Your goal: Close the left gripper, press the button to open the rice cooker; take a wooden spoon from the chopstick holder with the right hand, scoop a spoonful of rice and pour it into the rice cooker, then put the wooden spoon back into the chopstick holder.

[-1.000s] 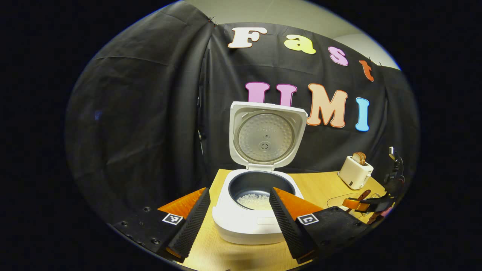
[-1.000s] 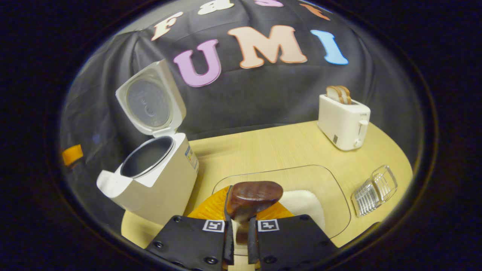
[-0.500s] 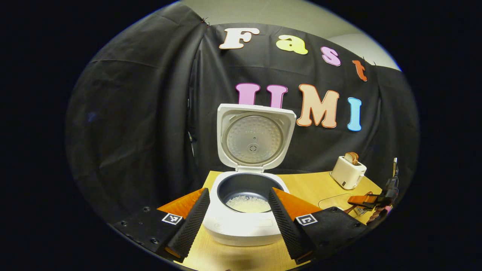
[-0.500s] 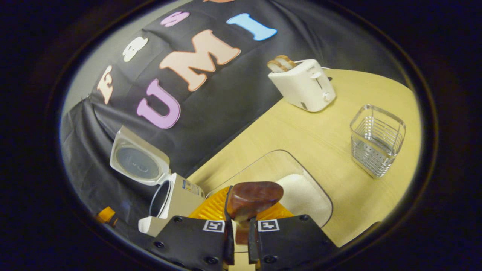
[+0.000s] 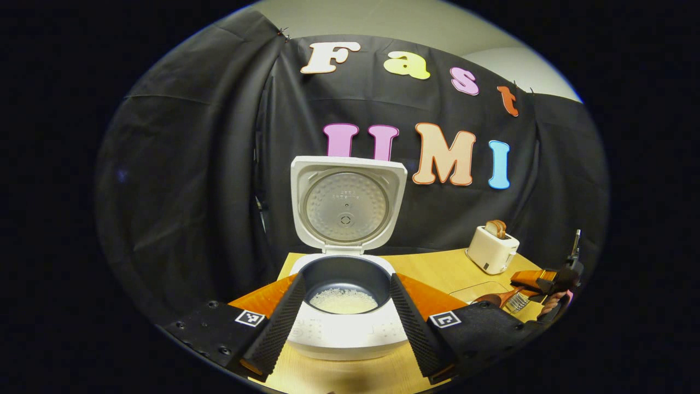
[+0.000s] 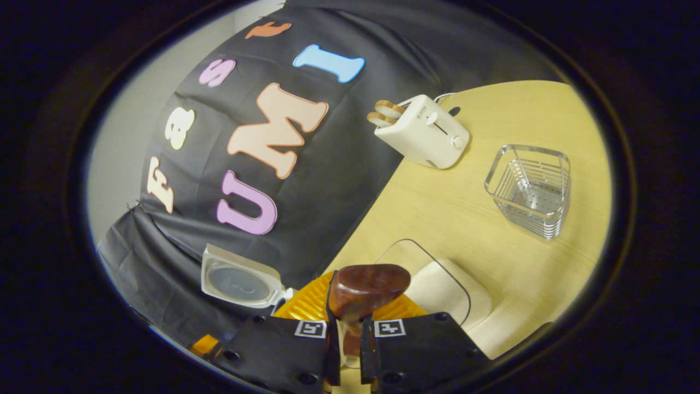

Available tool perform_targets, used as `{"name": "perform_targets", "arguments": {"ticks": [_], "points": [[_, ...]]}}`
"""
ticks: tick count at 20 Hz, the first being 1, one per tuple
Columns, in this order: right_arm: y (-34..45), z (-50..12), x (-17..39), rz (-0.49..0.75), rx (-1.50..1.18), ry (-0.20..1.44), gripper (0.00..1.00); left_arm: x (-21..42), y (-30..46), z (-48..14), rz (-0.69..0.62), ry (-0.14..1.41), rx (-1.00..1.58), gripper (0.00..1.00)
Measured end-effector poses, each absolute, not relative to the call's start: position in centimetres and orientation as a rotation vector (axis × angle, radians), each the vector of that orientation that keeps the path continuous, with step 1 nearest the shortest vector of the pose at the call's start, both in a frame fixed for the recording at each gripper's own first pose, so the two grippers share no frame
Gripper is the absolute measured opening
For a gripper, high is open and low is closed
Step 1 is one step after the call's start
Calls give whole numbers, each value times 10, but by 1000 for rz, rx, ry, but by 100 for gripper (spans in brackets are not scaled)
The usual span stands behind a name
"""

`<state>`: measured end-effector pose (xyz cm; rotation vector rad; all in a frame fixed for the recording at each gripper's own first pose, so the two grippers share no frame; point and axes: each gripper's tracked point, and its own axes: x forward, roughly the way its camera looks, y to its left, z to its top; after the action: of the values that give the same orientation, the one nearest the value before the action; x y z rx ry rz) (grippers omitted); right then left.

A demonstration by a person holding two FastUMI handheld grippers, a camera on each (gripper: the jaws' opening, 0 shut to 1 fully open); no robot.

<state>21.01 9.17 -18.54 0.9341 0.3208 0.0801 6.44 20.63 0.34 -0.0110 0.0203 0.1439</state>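
Note:
The white rice cooker [image 5: 345, 334] stands open with its lid [image 5: 347, 205] upright and a little rice [image 5: 343, 300] in the dark pot. My left gripper [image 5: 347, 285] is open, its fingers to either side of the cooker's front. My right gripper [image 6: 350, 309] is shut on the handle of the wooden spoon [image 6: 369, 283], whose brown bowl sticks up between the fingers. The wire chopstick holder [image 6: 529, 189] stands on the table ahead and to the right of the spoon. The left gripper view has the right gripper [image 5: 549, 280] and spoon [image 5: 492, 298] at far right.
A white toaster [image 6: 424, 131] with bread slices stands at the back of the wooden table [image 6: 465, 219]. A clear tray [image 6: 402, 254] with white rice [image 6: 437, 282] lies just beyond the spoon. The cooker lid [image 6: 238, 282] shows at lower left of the right gripper view.
My right gripper has rolled and swung away from the cooker with the spoon; the chopstick holder now sits nearer the view's middle. The left gripper has shifted slightly, staying open.

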Motion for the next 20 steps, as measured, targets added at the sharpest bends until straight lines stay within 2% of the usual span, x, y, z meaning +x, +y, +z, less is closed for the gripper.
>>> {"name": "perform_targets", "arguments": {"ticks": [5, 11, 20], "points": [[101, -153, 208, 116, 1059, 265, 17, 67, 199, 5, 113, 13, -12, 93], [136, -115, 211, 169, 1075, 239, 17, 63, 207, 2, 110, 17, -19, 93], [236, -63, 241, 271, 920, 256, 17, 51, 221, -10, 111, 35, -58, 93]]}}
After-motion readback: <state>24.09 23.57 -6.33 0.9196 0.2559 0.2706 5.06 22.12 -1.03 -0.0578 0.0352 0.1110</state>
